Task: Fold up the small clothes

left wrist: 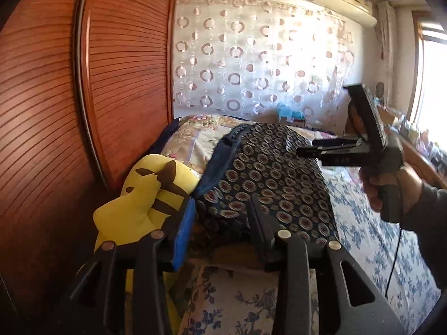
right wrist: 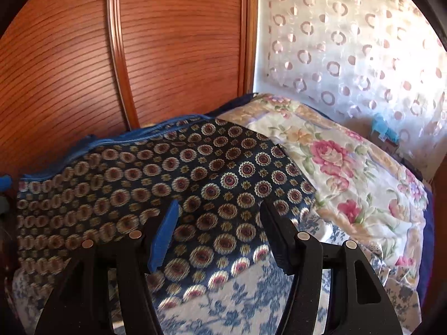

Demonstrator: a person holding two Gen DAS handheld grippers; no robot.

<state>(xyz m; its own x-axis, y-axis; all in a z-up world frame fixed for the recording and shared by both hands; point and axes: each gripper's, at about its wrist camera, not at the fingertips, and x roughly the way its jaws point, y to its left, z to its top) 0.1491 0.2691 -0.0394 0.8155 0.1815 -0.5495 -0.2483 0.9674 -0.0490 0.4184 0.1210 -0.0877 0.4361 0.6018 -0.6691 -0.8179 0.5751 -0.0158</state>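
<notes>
A dark navy garment (left wrist: 268,173) (right wrist: 173,173) with round flower medallions and a blue trim lies heaped at the head of the bed. In the left wrist view my left gripper (left wrist: 222,203) stands open just before the garment's near edge, with nothing between its fingers. My right gripper (right wrist: 220,206) is open over the garment's near right part; the cloth shows in the gap below, and the pads do not press on it. From the left wrist camera the right gripper (left wrist: 327,122) appears on the right, held up by a hand (left wrist: 391,189) in a dark sleeve.
A yellow plush toy (left wrist: 139,195) lies left of the garment against slatted wooden wardrobe doors (left wrist: 83,83). A rose-patterned quilt (right wrist: 335,162) is bunched behind and to the right. The bed sheet (left wrist: 377,237) is white with blue flowers. A ring-patterned curtain (left wrist: 251,55) hangs behind.
</notes>
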